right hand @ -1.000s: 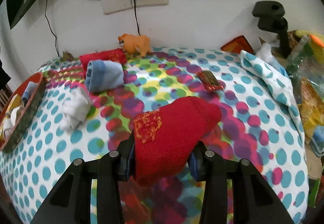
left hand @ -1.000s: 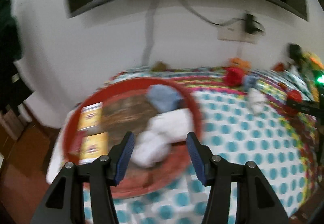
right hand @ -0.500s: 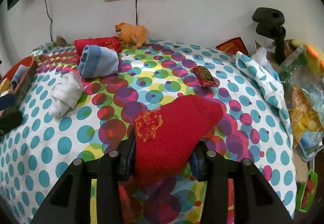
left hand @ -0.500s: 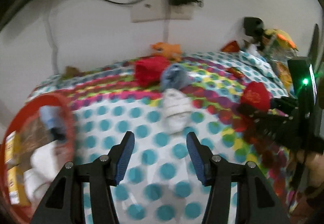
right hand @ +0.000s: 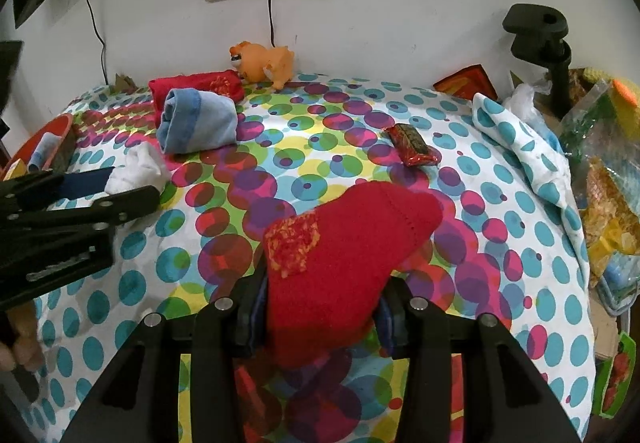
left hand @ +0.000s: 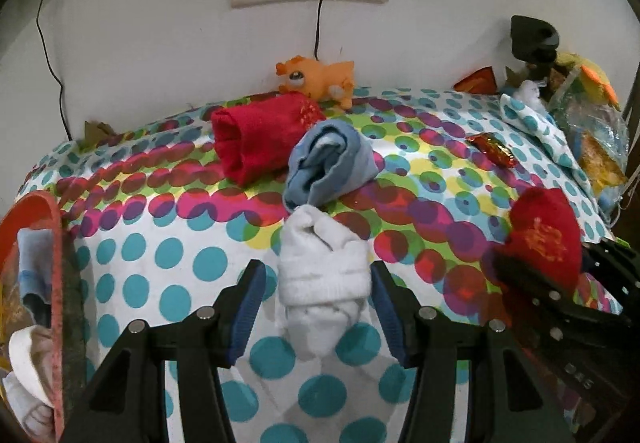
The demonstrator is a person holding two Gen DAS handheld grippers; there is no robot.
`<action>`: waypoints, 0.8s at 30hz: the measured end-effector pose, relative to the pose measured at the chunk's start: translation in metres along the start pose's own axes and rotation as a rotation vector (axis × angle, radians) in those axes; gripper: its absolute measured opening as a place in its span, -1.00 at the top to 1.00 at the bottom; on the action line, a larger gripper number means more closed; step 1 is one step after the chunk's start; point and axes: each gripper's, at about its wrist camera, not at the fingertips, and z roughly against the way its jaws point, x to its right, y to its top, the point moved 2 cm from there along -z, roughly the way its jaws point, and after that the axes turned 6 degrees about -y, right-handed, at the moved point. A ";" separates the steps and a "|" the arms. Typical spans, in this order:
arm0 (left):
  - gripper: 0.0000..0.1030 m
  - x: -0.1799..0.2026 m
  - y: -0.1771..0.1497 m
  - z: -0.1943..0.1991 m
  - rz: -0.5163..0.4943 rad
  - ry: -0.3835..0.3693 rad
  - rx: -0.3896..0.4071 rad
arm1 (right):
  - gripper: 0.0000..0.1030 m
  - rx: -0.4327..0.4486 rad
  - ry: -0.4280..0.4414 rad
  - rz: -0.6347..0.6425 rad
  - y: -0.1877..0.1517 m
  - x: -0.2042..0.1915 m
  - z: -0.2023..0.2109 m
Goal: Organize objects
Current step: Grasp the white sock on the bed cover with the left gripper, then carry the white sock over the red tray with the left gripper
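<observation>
Trouble lies with my left claw (left hand: pixel 316 307), spread wide astride the white sock roll (left hand: pixel 322 267) near the tabletop's left edge: closing off-centre could unravel it, while my right claw (right hand: pixel 320 303), gripping the red sock (right hand: pixel 340 255), may drop it.

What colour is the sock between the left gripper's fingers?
White, seen best in the left wrist view.
</observation>
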 end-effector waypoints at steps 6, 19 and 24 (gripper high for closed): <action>-0.06 -0.004 -0.005 -0.007 0.014 -0.027 0.018 | 0.17 0.000 0.003 -0.004 0.000 0.000 0.000; 0.33 -0.003 -0.003 0.002 0.013 -0.026 0.063 | 0.17 -0.001 0.003 -0.006 0.001 0.000 -0.001; 0.33 -0.002 -0.003 0.006 0.005 -0.029 0.079 | 0.17 -0.002 -0.002 -0.002 0.000 -0.001 -0.001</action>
